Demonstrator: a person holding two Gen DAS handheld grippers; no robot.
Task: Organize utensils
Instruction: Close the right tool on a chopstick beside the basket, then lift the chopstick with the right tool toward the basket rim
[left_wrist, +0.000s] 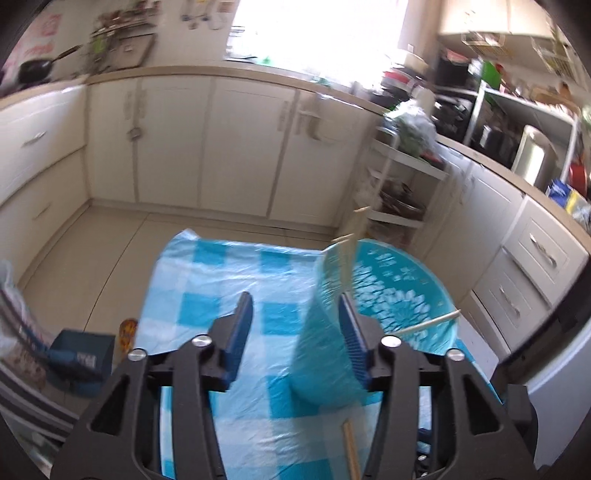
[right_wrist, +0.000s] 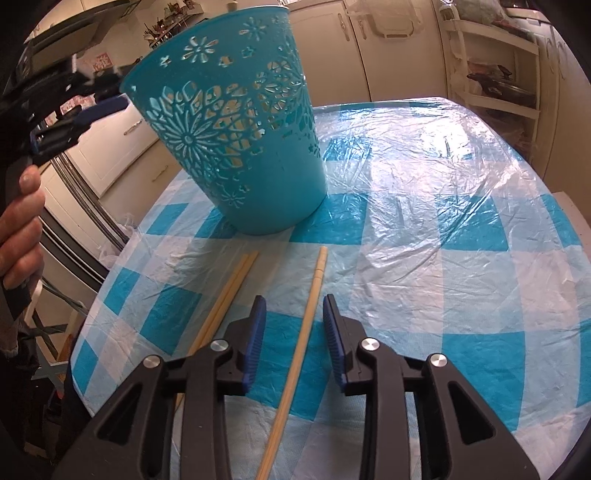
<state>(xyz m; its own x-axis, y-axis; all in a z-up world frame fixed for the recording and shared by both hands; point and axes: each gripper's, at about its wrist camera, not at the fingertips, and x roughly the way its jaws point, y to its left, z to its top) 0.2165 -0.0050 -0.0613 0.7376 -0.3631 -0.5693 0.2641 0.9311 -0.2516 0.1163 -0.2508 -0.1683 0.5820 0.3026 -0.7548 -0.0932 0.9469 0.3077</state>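
A teal perforated basket stands tilted on the blue-checked tablecloth. My left gripper is open; its right finger sits inside the basket rim and the left finger is outside it. Chopsticks stick up from the basket. In the right wrist view the left gripper is at the basket's upper left rim. My right gripper is open, low over the table, with a single wooden chopstick lying between its fingers. A pair of chopsticks lies just to its left.
White kitchen cabinets and a counter run behind the table. A white shelf rack stands beyond the table. A blue box sits on the floor at left. The table's edge drops off at left.
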